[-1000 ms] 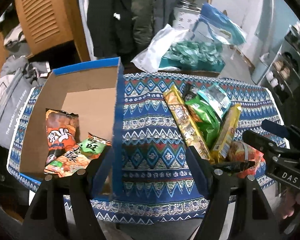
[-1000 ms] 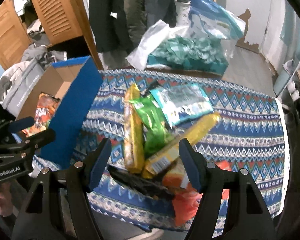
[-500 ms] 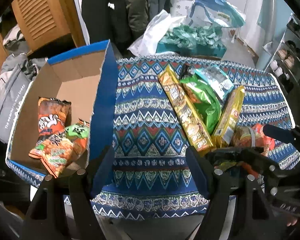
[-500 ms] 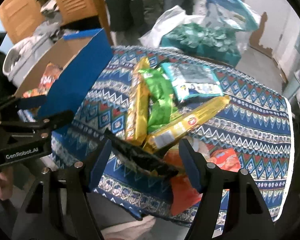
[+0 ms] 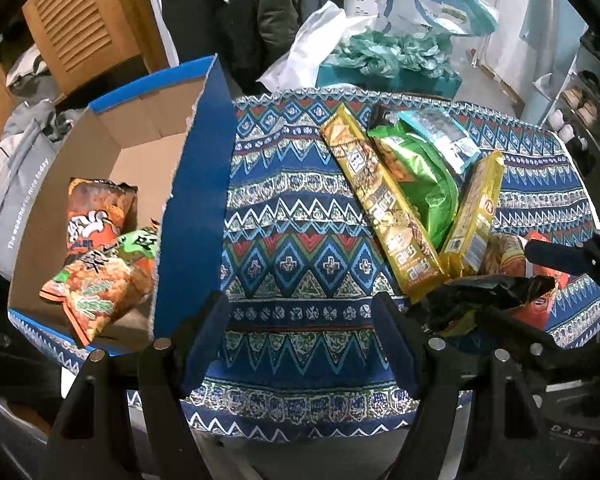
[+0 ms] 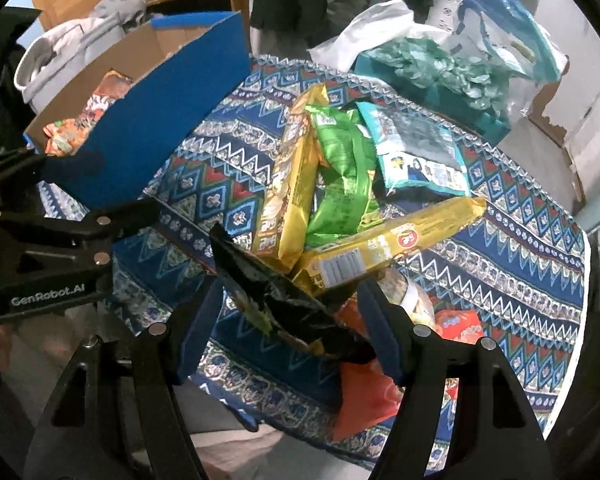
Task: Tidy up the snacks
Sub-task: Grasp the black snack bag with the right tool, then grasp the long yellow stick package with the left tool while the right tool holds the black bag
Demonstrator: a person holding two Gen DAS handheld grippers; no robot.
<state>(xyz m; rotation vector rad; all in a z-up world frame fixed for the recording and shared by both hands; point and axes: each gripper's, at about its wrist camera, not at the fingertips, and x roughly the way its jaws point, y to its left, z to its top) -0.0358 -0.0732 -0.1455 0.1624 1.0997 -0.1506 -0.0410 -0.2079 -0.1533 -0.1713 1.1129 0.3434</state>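
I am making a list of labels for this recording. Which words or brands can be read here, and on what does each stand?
"GenRobot.AI": on the left gripper body, seen from the right wrist.
"DAS": on the right gripper body, seen from the left wrist.
"The weather is nice today": on the grey bag beside the cardboard box.
Print on the snack packets: too small or blurred to read.

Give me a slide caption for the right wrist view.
Open right gripper straddles a black snack packet beside piled snacks, blue cardboard box at left.

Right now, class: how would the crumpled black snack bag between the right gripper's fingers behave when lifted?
The black snack bag looks creased and thin, so probably floppy and light. Its glossy film may slip. The right gripper looks open around it.
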